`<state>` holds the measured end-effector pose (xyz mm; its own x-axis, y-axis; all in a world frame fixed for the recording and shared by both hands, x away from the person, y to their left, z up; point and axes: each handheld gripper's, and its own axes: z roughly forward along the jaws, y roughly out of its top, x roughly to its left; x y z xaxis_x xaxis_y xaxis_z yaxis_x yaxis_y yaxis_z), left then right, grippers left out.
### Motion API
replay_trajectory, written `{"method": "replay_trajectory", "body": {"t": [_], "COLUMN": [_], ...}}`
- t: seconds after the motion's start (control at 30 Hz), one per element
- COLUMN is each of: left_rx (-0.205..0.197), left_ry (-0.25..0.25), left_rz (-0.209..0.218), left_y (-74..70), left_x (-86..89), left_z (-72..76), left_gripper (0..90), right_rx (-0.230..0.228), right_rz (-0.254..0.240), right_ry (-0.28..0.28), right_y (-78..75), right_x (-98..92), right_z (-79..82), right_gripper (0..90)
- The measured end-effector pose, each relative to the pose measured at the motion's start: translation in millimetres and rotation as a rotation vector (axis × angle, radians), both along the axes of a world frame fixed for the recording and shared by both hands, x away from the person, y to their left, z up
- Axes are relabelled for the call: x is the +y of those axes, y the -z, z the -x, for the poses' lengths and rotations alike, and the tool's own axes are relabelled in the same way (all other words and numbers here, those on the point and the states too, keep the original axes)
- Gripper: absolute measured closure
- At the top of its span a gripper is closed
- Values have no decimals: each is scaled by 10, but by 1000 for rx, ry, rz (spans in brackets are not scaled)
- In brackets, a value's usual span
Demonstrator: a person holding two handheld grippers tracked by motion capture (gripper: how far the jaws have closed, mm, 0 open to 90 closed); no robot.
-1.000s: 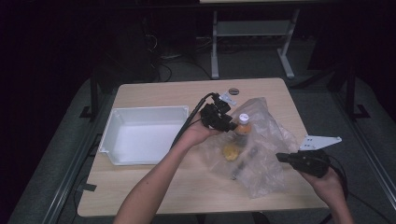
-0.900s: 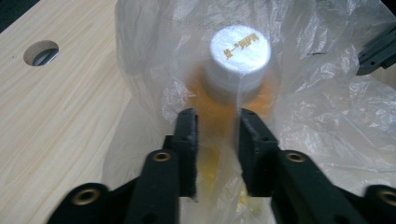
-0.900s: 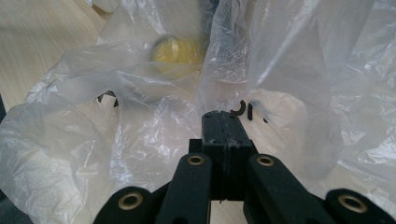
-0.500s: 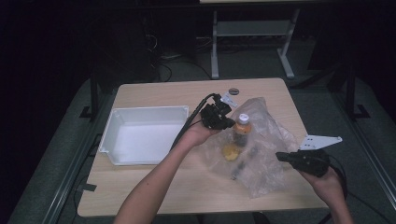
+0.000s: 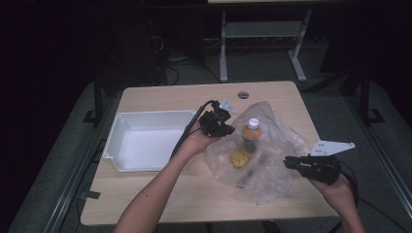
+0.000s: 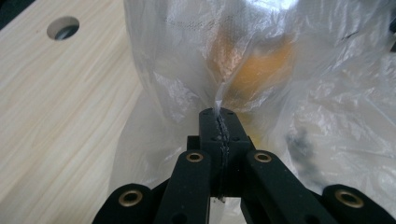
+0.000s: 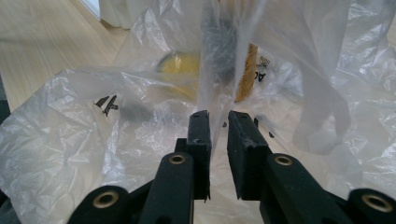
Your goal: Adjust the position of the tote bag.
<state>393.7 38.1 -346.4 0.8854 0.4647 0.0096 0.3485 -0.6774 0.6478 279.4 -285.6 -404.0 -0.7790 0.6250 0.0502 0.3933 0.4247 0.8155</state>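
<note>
Bag (image 5: 272, 165), clear and crumpled, seemingly holds a bottle (image 5: 251, 135); left tool (image 6: 219, 122) pinches it, right tool (image 7: 218, 122) narrowly open.

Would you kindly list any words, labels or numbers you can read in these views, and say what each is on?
Bottle label: black print beginning "A", the rest too blurred to read.
Plastic bag: a small black mark, not readable as a word.
White-capped bottle in the high view: any label too small to read.
White bin: no text visible.

Right gripper (image 7: 218, 122) jaws newly parted.
</note>
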Motion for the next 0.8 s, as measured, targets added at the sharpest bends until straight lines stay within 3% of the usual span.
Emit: {"method": "replay_trajectory", "body": {"t": [0.53,0.8], "left_rx": [35,52], "left_ry": [-12,-24], "left_rz": [-54,-47], "left_y": [189,312], "left_x": [114,168], "left_z": [49,82], "left_gripper": [900,900], "right_rx": [8,13], "right_rz": [5,2], "right_ry": [-14,-19], "right_y": [19,27], "right_x": [53,61], "right_z": [23,35], "right_gripper": [698,686]}}
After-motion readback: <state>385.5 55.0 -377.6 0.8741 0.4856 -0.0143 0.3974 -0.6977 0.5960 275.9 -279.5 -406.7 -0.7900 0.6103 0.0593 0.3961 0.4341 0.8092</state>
